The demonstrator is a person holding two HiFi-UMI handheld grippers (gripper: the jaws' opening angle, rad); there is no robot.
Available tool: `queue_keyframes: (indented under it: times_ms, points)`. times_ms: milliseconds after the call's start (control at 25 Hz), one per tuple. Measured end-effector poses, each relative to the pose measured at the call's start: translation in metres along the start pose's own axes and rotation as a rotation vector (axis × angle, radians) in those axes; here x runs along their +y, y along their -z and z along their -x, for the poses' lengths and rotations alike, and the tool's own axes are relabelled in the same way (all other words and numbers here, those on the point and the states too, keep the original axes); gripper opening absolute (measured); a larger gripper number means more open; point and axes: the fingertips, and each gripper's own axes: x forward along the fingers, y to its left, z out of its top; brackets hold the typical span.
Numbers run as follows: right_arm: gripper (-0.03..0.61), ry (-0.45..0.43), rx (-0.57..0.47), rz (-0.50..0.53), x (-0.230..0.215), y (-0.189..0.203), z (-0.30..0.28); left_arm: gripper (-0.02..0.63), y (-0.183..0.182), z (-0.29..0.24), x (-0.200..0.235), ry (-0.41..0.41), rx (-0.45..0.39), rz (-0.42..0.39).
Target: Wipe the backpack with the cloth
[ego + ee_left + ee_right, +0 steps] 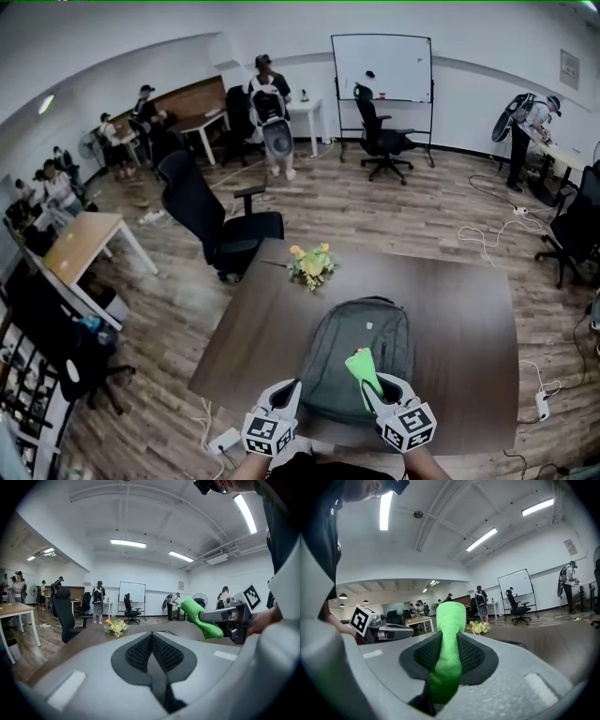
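Note:
A grey backpack lies flat on the dark brown table, near its front edge. My right gripper hovers over the bag's lower right part, shut on a bright green cloth that sticks up past the jaws. In the right gripper view the cloth stands pinched between the two pads. My left gripper is at the bag's lower left corner, its jaws pressed together with nothing between them. The left gripper view shows the right gripper and the cloth off to its right.
A small bunch of yellow flowers lies on the table beyond the backpack. A black office chair stands at the table's far left corner. A power strip and cables lie on the floor. Several people stand at the back.

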Motion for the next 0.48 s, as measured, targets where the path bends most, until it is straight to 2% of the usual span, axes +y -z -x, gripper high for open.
queue_keyframes:
  times_ms: [240,480]
  points:
    - [0.095,0.089,-0.003,-0.033,-0.008,-0.005,-0.039,0.018,-0.010,-0.029,0.047,0.076,0.003,-0.020]
    - [0.095,0.167,0.001,-0.057,-0.009,-0.002,-0.064,0.018,0.000,-0.045,0.075,0.150,0.030,-0.011]
